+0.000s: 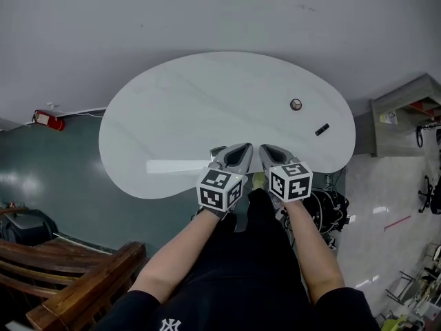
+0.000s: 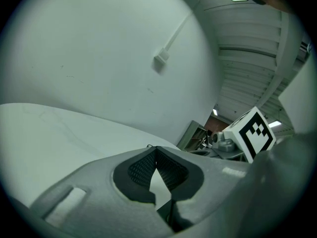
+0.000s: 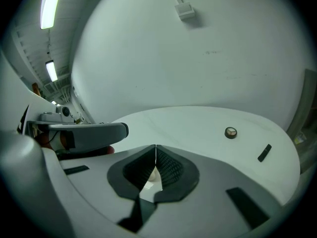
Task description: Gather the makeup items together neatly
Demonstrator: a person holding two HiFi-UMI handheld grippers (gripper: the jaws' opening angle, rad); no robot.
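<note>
A white oval table (image 1: 200,109) carries a small round compact (image 1: 295,104) and a short black stick-shaped item (image 1: 322,129) at its far right. The right gripper view shows the same compact (image 3: 231,132) and black stick (image 3: 264,152) ahead and to the right. Both grippers hang side by side over the table's near edge. My left gripper (image 1: 246,146) is shut, tips touching (image 2: 156,147), nothing between them. My right gripper (image 1: 264,148) is also shut and empty (image 3: 156,146). Both makeup items lie well beyond the grippers.
A red fire extinguisher (image 1: 48,120) lies on the floor at left. A wooden bench (image 1: 69,267) stands at lower left. A grey cabinet (image 1: 406,116) is to the right of the table, with black gear and cables (image 1: 324,212) under the table's right end.
</note>
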